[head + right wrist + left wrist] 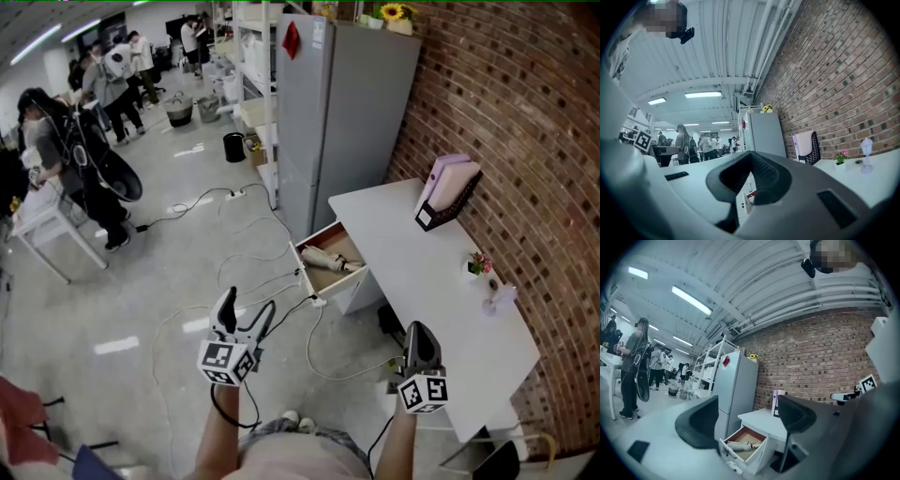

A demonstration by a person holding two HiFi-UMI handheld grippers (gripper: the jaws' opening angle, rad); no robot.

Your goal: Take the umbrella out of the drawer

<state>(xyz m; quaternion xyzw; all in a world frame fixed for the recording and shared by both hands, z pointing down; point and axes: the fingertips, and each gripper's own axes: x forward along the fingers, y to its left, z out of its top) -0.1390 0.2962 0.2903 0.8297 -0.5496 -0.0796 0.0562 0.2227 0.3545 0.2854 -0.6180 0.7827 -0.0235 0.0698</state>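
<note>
The umbrella [330, 260] lies folded in the open drawer [307, 272], which is pulled out from the end of the white bench [422, 272] beside the fridge [328, 122]. The left gripper [248, 305] is held level out over the floor, well apart from the drawer and pointing toward it. Its jaws are spread wide with nothing between them. The right gripper [418, 330] is level by the bench's near edge, its jaws closed together and empty.

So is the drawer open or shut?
Open. The drawer juts out from the white desk, and you can see the umbrella lying inside it.
</note>
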